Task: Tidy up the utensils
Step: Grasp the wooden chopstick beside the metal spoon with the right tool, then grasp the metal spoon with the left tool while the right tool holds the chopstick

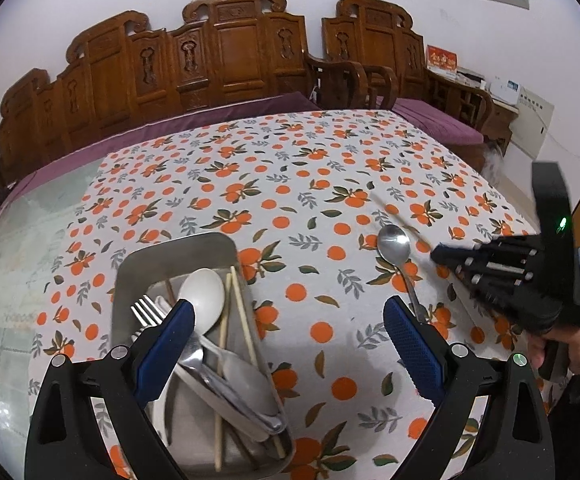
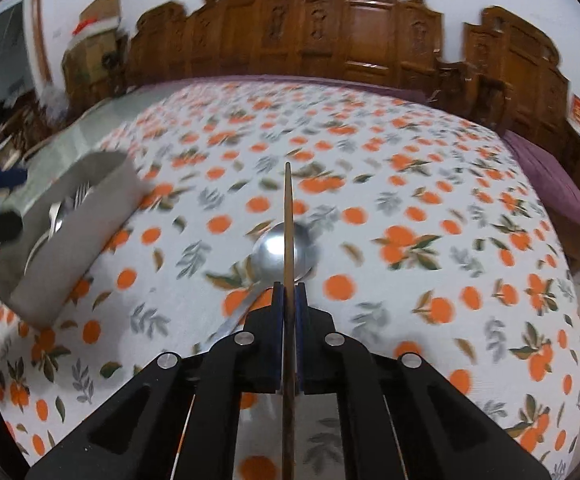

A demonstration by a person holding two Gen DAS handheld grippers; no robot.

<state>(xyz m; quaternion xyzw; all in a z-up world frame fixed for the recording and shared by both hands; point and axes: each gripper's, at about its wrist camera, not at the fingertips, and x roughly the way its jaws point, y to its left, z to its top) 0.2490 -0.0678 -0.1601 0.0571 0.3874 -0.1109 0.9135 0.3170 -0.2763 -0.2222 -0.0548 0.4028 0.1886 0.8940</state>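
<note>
Right gripper (image 2: 289,292) is clamping my chopstick (image 2: 288,216) above the spoon (image 2: 284,252); left gripper (image 1: 286,344) is gaping wide near the tray (image 1: 178,248).

Tray (image 1: 178,252) sits left on the tablecloth (image 1: 290,168), cutlery inside it; spoon (image 1: 394,244) lies well apart to its right.

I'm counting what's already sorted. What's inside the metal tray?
In the metal tray lie a white spoon, a fork, wooden chopsticks and more steel cutlery. The left gripper covers part of the pile, so no full count is possible.
</note>
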